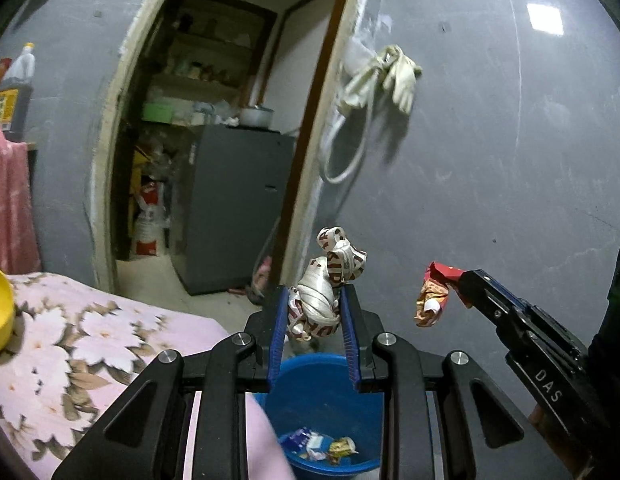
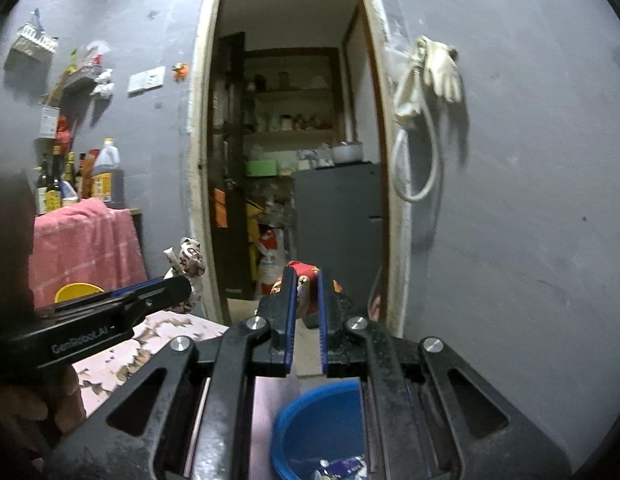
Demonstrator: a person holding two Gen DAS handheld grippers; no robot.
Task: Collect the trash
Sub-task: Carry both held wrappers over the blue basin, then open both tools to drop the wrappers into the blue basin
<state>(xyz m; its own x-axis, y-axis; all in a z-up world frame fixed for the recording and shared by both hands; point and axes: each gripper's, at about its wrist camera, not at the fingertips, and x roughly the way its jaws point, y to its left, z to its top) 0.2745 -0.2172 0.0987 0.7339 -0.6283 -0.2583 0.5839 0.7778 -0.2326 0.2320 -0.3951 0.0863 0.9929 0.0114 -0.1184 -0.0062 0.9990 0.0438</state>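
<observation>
The left gripper (image 1: 315,312) held a crumpled white-and-red wrapper (image 1: 326,284) between its fingers, above the blue bucket (image 1: 330,396). The right gripper (image 2: 306,300) pinched a red snack wrapper (image 2: 304,276), also over the bucket, beside the floral surface (image 1: 90,340).

Crumpled white wrapper (image 1: 324,290) between blue jaws, above blue bucket (image 1: 322,392).

Both cameras look forward along their grippers at the doorway (image 1: 214,128) (image 2: 294,140), with the blue bucket (image 1: 326,396) (image 2: 322,420) close below, maybe on the floor.
</observation>
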